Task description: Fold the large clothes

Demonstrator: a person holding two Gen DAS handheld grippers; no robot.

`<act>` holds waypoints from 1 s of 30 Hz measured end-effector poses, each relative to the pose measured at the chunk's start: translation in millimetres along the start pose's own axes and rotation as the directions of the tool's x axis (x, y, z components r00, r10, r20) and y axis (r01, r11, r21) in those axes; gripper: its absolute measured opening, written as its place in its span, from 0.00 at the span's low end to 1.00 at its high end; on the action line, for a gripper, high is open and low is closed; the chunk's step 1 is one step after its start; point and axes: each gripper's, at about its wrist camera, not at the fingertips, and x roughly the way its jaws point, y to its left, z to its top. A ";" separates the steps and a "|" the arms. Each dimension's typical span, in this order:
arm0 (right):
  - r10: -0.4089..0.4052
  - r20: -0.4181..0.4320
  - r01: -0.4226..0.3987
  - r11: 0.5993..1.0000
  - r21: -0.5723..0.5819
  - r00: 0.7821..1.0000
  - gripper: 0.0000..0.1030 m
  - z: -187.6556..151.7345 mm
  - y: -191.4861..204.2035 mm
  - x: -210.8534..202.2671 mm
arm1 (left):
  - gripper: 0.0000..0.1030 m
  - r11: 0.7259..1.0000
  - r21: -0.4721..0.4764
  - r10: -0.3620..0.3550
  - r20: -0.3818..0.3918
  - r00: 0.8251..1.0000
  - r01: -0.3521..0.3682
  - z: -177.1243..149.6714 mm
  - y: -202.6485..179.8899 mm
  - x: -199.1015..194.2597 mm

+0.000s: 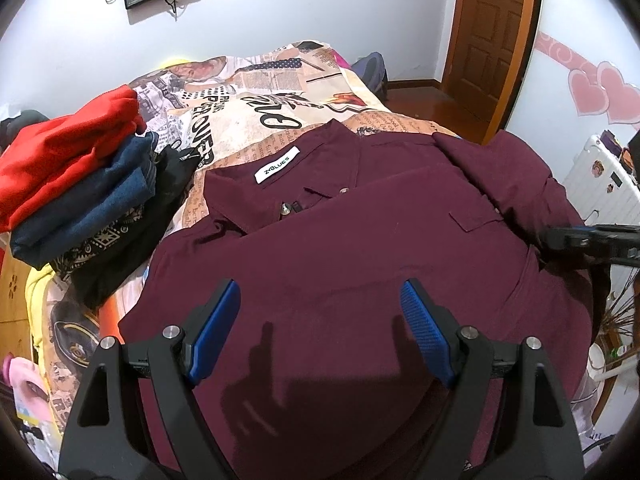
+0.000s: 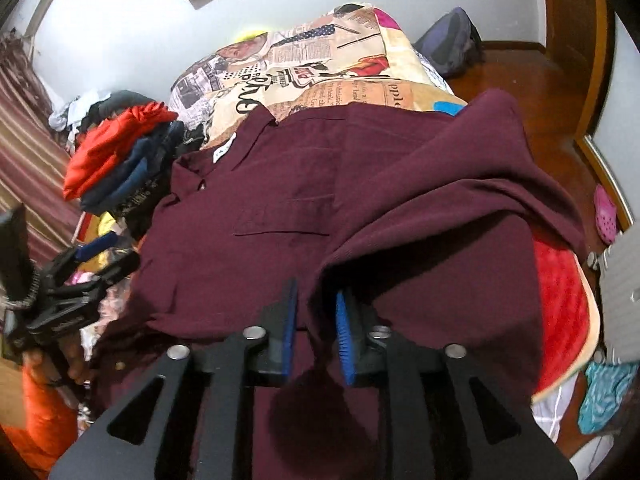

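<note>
A large maroon button shirt [image 1: 340, 240] lies front up on the bed, collar and white label [image 1: 277, 165] toward the far left. My left gripper [image 1: 320, 320] hovers open and empty over the shirt's lower body. My right gripper [image 2: 316, 320] is shut on a fold of the shirt's right side or sleeve [image 2: 460, 184], which drapes back over the body. The shirt also fills the right wrist view [image 2: 260, 220]. The left gripper [image 2: 96, 252] shows at the left of that view, and the right gripper shows at the right edge of the left wrist view [image 1: 560, 238].
A stack of folded clothes, red on blue on black [image 1: 80, 184], sits on the bed left of the shirt. The bed has a newspaper-print cover [image 1: 248, 120]. A wooden door [image 1: 492, 32] and white radiator [image 1: 600, 188] stand to the right. A red blanket [image 2: 560, 300] lies at the bed's right edge.
</note>
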 end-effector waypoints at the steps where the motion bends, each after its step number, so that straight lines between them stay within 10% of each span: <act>1: -0.003 0.009 0.003 1.000 0.002 1.000 0.32 2.0 4.7 -1.4 | 0.79 1.000 -0.002 -0.002 0.001 1.000 0.002 0.0 0.2 0.0; 13: -0.101 0.269 0.055 0.984 0.172 0.958 0.62 20.2 -27.7 -64.5 | 0.79 1.000 -0.004 0.001 0.001 1.000 -0.001 2.5 -1.1 1.5; 30: -0.036 0.176 -0.089 0.753 0.652 0.984 0.62 10.6 -162.9 8.4 | 0.79 1.000 -0.024 0.016 -0.003 1.000 -0.016 17.8 -5.4 9.2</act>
